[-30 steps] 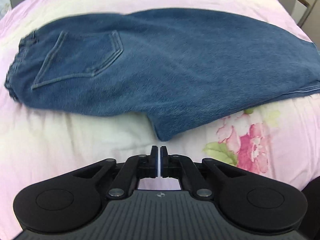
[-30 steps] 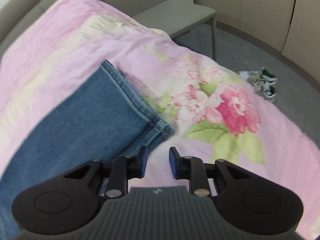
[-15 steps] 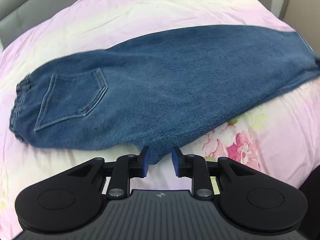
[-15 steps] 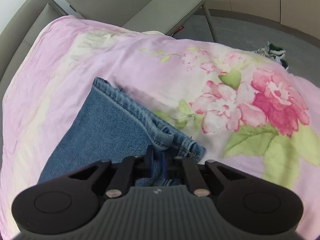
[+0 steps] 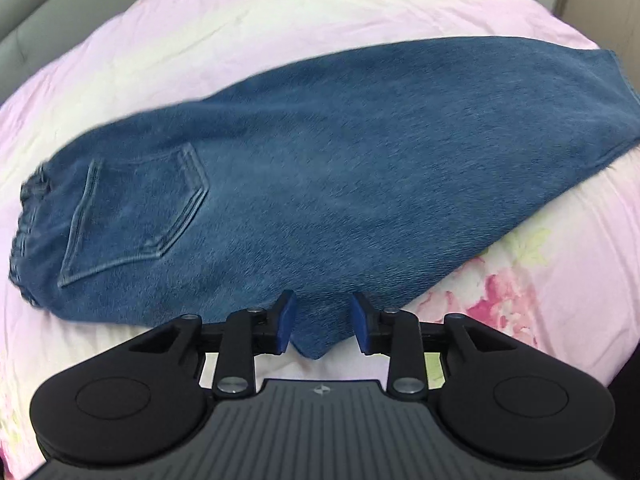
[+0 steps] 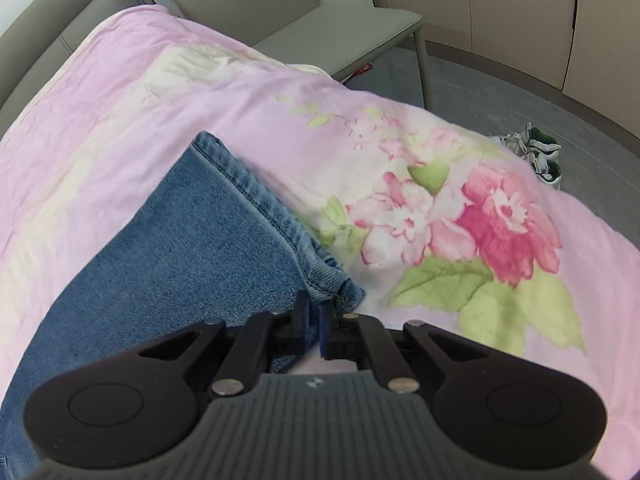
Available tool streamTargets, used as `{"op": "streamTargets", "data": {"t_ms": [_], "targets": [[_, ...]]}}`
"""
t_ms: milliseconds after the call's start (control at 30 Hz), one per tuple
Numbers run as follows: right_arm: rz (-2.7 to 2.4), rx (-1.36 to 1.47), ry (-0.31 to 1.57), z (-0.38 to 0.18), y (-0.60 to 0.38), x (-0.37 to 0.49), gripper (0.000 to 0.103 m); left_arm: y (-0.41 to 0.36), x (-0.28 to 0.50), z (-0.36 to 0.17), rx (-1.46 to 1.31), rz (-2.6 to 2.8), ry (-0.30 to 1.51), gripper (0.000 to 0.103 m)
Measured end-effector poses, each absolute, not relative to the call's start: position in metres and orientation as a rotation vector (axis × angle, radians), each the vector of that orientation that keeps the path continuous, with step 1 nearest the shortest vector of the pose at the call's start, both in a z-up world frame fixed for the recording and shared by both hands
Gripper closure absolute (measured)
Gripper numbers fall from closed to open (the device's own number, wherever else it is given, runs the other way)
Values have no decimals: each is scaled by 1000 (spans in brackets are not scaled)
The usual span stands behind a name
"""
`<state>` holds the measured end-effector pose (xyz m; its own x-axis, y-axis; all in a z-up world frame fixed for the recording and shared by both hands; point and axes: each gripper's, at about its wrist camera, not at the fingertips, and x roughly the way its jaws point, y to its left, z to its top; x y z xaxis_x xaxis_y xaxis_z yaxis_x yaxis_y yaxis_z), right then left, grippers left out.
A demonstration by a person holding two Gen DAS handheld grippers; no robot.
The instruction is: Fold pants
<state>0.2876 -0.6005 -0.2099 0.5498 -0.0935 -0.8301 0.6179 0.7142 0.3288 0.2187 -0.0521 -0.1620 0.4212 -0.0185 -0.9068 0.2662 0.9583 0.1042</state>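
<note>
Now spread flat across pink floral bedspread point(image 5: 280, 40): blue jeans point(image 5: 340, 168), folded lengthwise, back pocket point(image 5: 136, 216) up. Waistband point(image 5: 30, 216) bunched at jeans' left end in left wrist view, leg hems point(image 6: 256, 196) at far right end. Left gripper point(image 5: 322, 322) parted wide, blue pads either side of jeans' pointed crotch corner point(image 5: 316, 344), nothing clamped yet. Right gripper point(image 6: 314, 322) nearly closed, pinching near corner of jeans' hems, denim caught between pads. Beyond jeans, past bedspread's far edge: grey chair point(image 6: 304, 28). On floor beside bedspread, right of jeans: pair of white-and-green sneakers point(image 6: 536, 156).
</note>
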Motion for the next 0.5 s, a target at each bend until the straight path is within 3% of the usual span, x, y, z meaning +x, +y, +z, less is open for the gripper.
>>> {"op": "streamTargets", "data": {"t_ms": [33, 67, 100, 133, 300, 500], "targets": [[-456, 690, 887, -208, -604, 284, 102, -47, 224, -166, 227, -169, 1151, 75], [-461, 718, 883, -206, -607, 280, 94, -43, 227, -171, 216, -155, 1177, 83], [-480, 734, 887, -204, -610, 275, 85, -40, 231, -175, 203, -148, 1196, 84], [-494, 747, 882, -201, -612, 269, 67, -37, 233, -177, 185, -146, 1206, 84], [-410, 882, 827, -204, -626, 253, 57, -31, 239, -190, 160, -114, 1254, 85], [-440, 992, 786, -231, -632, 256, 62, -40, 235, -188, 269, -65, 1333, 93]]}}
